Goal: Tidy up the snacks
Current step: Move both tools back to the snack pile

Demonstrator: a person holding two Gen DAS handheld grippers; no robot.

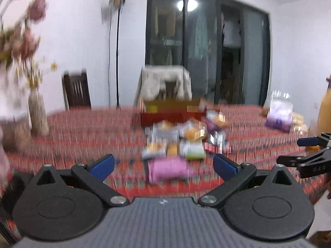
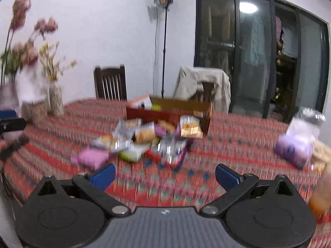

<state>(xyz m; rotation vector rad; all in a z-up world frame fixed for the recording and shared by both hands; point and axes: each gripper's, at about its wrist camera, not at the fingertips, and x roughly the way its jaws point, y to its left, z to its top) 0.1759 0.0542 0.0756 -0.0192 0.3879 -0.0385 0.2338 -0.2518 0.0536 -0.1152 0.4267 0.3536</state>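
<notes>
Snack packets are heaped loosely mid-surface, blurred: silver, orange, white and green wrappers, with a pink packet nearest the left tool. Behind the heap a red open box is seen, some packets showing inside, though not clearly. A purple bag lies well apart. Both the left tool and the right tool are spread wide, nothing held, above the patterned surface.

The snacks at 12 o'clock are too blurry to read, and the flowers at 10 o'clock are cut off.
</notes>
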